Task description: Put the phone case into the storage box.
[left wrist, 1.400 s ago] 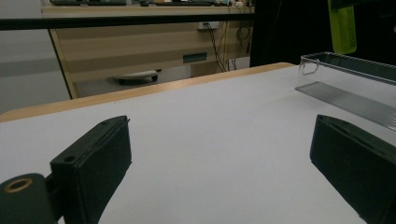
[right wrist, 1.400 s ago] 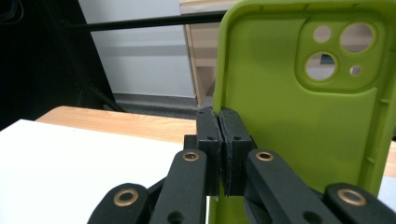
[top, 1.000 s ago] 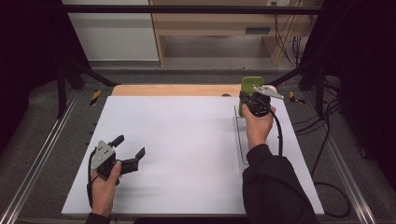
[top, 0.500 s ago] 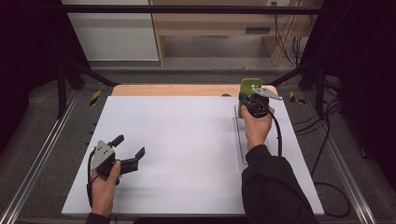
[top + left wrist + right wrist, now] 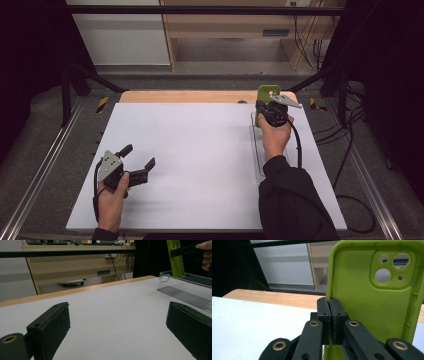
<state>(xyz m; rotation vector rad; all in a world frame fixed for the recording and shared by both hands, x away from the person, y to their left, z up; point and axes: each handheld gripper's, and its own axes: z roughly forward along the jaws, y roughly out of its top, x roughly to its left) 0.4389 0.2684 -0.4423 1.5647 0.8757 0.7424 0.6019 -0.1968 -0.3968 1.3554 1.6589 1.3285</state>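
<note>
Right gripper view: the green phone case stands upright w/ its long axis vertical, camera cut-outs at top, inner face toward the lens; the right gripper has its jaws clamped together on the case's left edge wall, no gap visible betw. the pads. In the high view we place the case at the far right of the white table, held above the far end of a clear plastic tray that runs along the table's right side; the left gripper view confirms the case hangs over the tray, lower end at about rim level. Whether it touches the tray floor we cannot tell. The left gripper sits well apart at the near left, jaws spread wide w/ nothing betw. them, low over bare table. Beyond the table: wooden edge strip, a wooden bench and cables at the back. Our assessment: pick-up is done, case secured. Remaining, as we judge it: lower the case into the tray, or carry it clear, and release.
</note>
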